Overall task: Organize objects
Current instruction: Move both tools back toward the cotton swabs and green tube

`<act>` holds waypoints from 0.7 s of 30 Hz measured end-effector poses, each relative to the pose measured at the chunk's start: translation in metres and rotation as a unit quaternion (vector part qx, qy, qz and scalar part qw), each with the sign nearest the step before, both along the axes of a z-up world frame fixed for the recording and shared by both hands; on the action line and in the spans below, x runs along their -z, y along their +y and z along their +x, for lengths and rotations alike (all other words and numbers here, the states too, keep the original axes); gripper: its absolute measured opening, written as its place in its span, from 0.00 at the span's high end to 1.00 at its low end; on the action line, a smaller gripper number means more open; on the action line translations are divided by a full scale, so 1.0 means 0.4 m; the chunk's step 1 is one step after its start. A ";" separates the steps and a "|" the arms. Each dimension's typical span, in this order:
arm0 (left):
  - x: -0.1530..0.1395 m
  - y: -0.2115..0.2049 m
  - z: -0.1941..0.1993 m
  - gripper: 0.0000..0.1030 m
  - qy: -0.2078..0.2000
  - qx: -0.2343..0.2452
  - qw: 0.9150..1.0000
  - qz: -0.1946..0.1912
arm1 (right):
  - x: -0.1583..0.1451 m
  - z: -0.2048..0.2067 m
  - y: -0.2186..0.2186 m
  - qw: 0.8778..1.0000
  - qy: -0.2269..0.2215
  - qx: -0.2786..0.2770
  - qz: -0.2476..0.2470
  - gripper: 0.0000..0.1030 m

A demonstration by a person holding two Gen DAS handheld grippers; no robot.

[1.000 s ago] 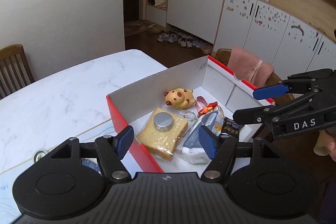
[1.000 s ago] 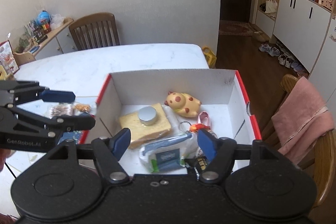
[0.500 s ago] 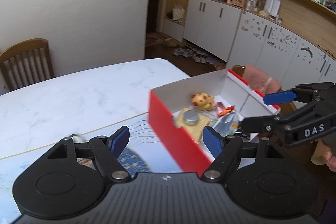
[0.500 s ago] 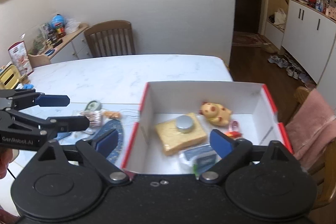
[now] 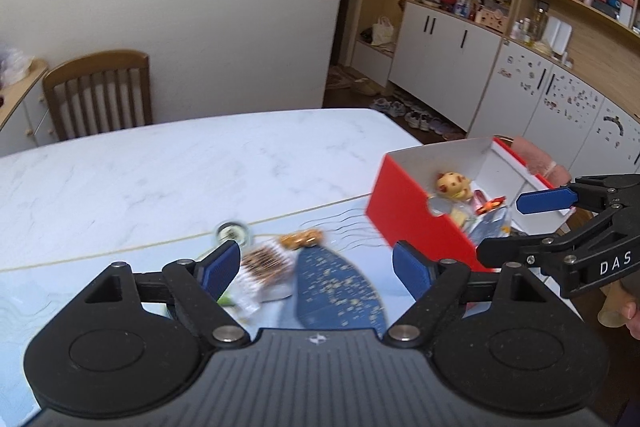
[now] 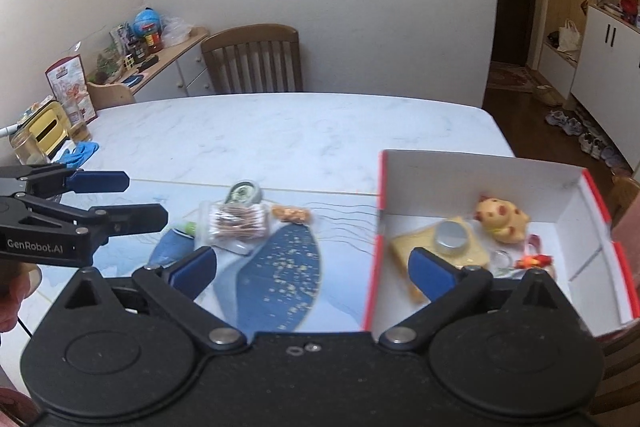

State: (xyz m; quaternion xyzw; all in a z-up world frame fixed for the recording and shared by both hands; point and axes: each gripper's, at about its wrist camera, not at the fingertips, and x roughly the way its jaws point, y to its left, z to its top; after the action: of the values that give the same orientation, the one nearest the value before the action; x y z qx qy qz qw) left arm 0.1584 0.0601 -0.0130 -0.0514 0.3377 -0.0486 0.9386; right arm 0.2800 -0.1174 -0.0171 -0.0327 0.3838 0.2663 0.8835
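A red box [image 6: 484, 171] with a white inside stands at the table's right end; it also shows in the left wrist view [image 5: 404, 211]. It holds a yellow spotted toy [image 6: 501, 218], a yellow sponge [image 6: 416, 247] with a silver tin [image 6: 451, 235] on it, and small trinkets. Left of the box lie a clear pack of cotton swabs [image 6: 237, 221], a round tin [image 6: 244, 191], an orange snack packet [image 6: 291, 214] and a small blue pouch [image 6: 173, 247]. My left gripper [image 5: 318, 269] is open above these loose items. My right gripper [image 6: 312, 273] is open and empty, near the box's left wall.
The white marble table [image 6: 288, 131] has a blue patterned mat [image 6: 276, 279]. A wooden chair [image 6: 254, 59] stands at the far side. A jar, a blue cloth [image 6: 82, 151] and a yellow object sit at the table's left edge. A pink towel [image 5: 538, 159] hangs behind the box.
Both grippers have swung left, away from above the box and toward the loose items on the mat. Both stay open and empty.
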 end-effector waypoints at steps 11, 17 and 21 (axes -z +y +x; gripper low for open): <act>0.080 0.120 -0.019 0.01 0.010 0.033 0.999 0.033 | 0.042 0.039 0.152 1.000 0.021 -0.005 0.000 0.01; 0.138 0.161 -0.001 0.01 0.031 0.057 0.997 0.053 | 0.078 0.067 0.233 0.999 0.032 -0.010 -0.007 0.00; 0.172 0.193 0.026 0.01 0.042 0.069 0.995 0.059 | 0.103 0.091 0.286 0.999 0.032 -0.014 -0.023 0.00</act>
State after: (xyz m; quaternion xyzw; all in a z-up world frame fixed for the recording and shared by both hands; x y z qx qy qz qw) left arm 0.1690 0.1374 -0.0817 0.0258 0.3822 -0.0906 0.9193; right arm 0.3166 -0.0029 -0.0582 -0.0496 0.4171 0.2712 0.8660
